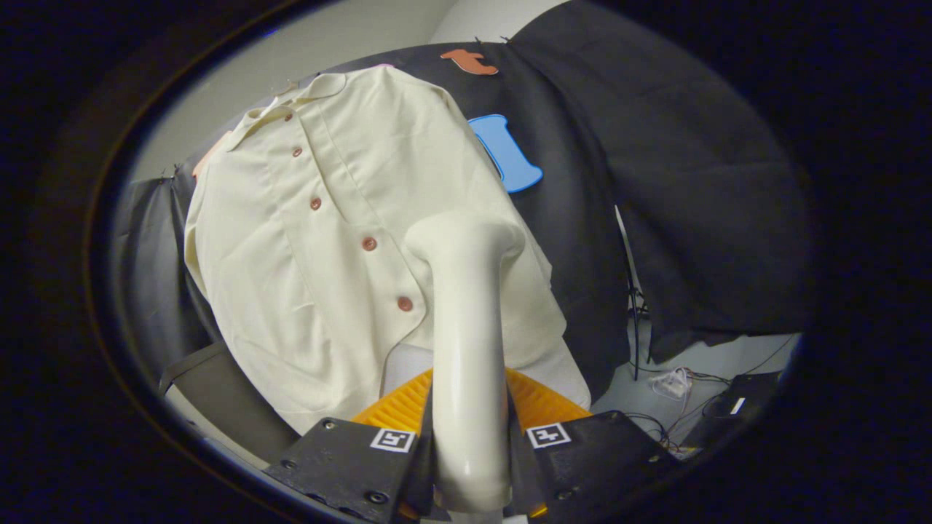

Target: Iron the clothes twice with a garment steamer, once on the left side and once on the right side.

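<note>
Tongs (470, 444): pinched on garment steamer (466, 320) handle, both fingers pressing. Steamer head lay against cream shirt (306, 240), at 5 o'clock from lowest button; shirt hung on booth wall.

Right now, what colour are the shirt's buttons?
Reddish-brown buttons, down the cream shirt's front; clearest in the gripper view.

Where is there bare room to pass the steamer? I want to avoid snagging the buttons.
Gripper shut on the garment steamer. Free cloth: the shirt panel left of the button row, and the panel between buttons and the steamer head. The cables on the floor crowd the lower right.
</note>
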Demonstrator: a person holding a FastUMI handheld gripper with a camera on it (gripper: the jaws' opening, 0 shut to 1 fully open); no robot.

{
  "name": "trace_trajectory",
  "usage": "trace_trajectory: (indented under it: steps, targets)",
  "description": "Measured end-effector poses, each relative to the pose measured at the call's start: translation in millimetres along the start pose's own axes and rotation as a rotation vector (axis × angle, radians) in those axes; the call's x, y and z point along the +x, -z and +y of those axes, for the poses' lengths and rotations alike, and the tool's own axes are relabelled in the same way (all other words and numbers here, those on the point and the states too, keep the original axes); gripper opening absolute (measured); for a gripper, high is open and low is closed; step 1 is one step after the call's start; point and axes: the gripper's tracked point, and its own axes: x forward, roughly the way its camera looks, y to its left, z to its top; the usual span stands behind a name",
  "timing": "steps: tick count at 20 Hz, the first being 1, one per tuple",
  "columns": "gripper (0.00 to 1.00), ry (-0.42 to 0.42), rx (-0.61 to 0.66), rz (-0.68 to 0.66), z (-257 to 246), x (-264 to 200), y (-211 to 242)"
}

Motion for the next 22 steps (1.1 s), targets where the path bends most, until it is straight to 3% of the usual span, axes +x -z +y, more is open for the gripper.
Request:
trace_trajectory:
  steps: [4,7,10,15,22]
  targets:
    - [0.41,-0.017,0.125,-0.006,2,-16,8]
    - [0.4,-0.044,0.112,0.011,9,-28,18]
    - [0.4,-0.077,0.176,0.017,24,-41,22]
    - [0.39,-0.091,0.104,-0.008,45,-79,17]
    - [0.39,-0.242,0.085,-0.049,122,-147,6]
